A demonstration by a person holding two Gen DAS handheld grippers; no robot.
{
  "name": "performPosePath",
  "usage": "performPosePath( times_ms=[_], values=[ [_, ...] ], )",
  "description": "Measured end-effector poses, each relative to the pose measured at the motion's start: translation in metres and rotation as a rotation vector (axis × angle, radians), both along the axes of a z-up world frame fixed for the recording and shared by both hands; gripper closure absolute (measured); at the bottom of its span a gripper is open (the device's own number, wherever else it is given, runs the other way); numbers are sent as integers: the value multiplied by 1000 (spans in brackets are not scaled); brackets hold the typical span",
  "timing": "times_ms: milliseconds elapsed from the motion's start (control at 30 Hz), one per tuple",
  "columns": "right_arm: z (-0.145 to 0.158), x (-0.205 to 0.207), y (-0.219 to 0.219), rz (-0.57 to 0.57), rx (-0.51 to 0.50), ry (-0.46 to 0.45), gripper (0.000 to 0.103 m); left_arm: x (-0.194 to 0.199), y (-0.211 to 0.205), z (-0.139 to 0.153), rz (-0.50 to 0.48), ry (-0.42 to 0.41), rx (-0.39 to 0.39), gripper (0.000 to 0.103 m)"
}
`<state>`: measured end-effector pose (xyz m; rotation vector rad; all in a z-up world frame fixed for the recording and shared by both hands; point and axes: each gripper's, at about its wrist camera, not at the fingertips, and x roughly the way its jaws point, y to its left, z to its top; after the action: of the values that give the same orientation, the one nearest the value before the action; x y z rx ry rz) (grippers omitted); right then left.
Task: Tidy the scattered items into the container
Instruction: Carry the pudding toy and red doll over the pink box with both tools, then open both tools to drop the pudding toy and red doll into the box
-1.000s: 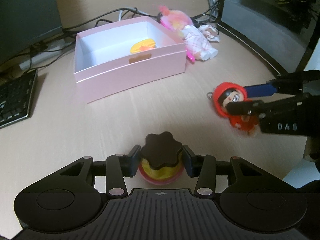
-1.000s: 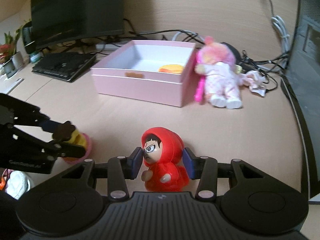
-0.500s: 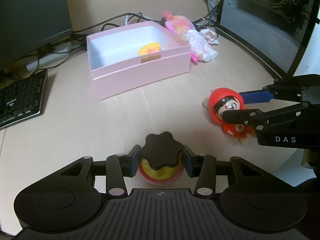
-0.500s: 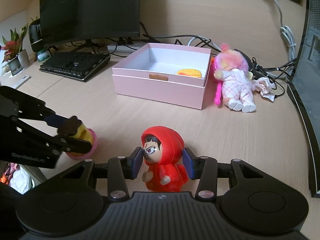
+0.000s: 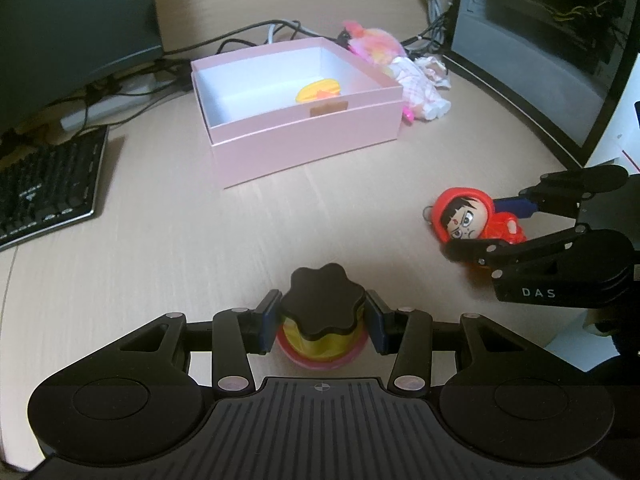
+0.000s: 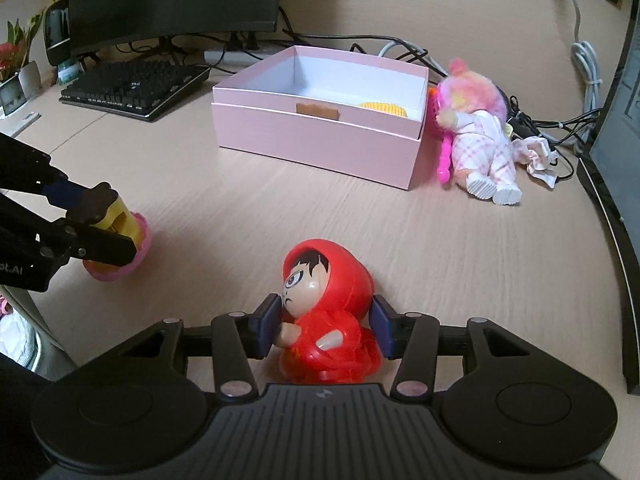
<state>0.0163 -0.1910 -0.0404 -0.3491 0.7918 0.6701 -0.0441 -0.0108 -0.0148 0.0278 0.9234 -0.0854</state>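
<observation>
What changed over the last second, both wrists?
Both grippers pulled back from the pink box, which now sits farther off in both views. No grasp change: left gripper stays shut on the yellow toy with the black cap, right gripper stays shut on the red hooded figure, now turned more side-on. Doll and the yellow item in the box have not moved.

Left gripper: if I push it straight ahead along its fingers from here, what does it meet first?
Probably the near wall of the pink box. The left gripper, shut on the yellow toy, has bare desk ahead until then, though depth is uncertain.
</observation>
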Motion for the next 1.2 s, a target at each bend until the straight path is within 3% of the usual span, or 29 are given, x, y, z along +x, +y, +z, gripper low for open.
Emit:
performPosePath(
  times_ms=[167, 333, 567, 700, 967, 1133, 1200],
  values=[
    [15, -3, 2, 39, 32, 4, 55, 5, -1, 1, -34, -5, -11, 54],
    [50, 8, 5, 43, 147, 22, 55, 13, -2, 11, -62, -37, -37, 54],
    [102, 62, 15, 25, 332, 15, 55, 56, 10, 43, 2, -184, -46, 54],
    [120, 106, 30, -8, 362, -38, 55, 93, 16, 56, 22, -252, -42, 54],
    [105, 210, 77, -34, 327, 65, 55, 176, 27, 45, 82, -253, -44, 54],
    [76, 243, 104, -16, 265, 117, 54, 207, 35, 24, 97, -186, -35, 54],
    [65, 250, 111, -8, 243, 130, 54, 213, 38, 17, 102, -164, -29, 46]
  ],
)
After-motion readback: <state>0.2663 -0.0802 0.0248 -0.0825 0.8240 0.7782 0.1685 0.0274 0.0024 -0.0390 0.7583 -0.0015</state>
